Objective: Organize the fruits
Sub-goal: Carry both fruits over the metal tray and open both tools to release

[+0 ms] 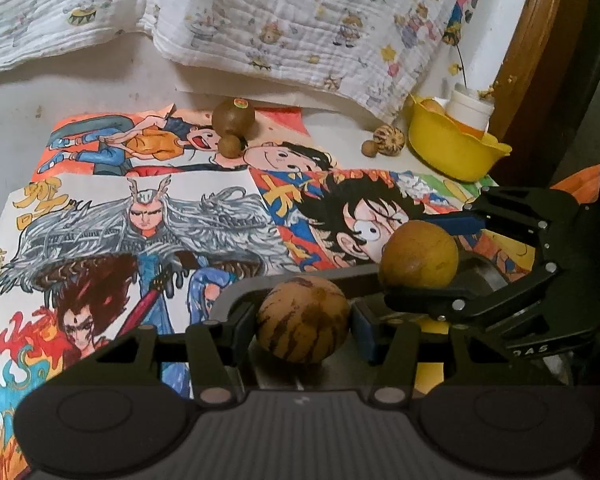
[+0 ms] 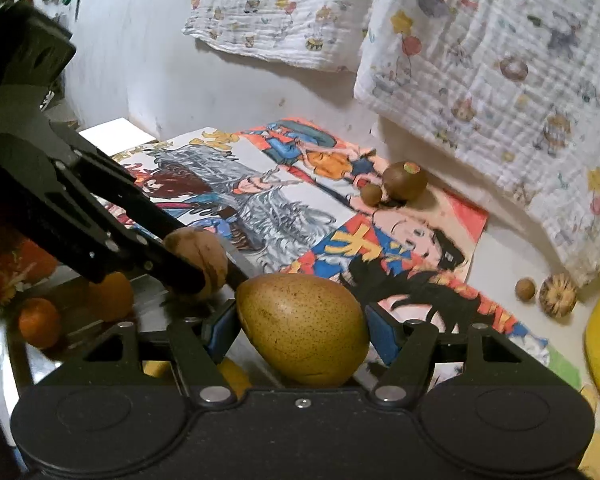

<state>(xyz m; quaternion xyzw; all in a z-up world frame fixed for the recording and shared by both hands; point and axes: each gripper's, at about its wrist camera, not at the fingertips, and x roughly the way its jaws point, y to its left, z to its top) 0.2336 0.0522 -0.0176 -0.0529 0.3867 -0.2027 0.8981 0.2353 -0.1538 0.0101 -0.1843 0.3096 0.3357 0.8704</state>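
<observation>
Your left tongs clamp a round brown striped fruit; your right tongs clamp a speckled yellow-brown pear. Both fruits hang near the yellow plastic bowl, above the drawing-covered desk.

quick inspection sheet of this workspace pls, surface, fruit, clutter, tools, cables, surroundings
surface: pale table covered with colourful cartoon drawings on paper
job's things: round brown striped fruit and speckled yellow-brown pear held; brown kiwi with sticker, small brown round fruits and a patterned ball loose; yellow plastic bowl holding fruit; oranges in a metal tray
clutter: white jar in the bowl
grippers: left tool clamps the striped fruit; right tool clamps the pear
cables: nothing seen
surroundings: printed white muslin cloths hanging behind, wooden frame at right
</observation>
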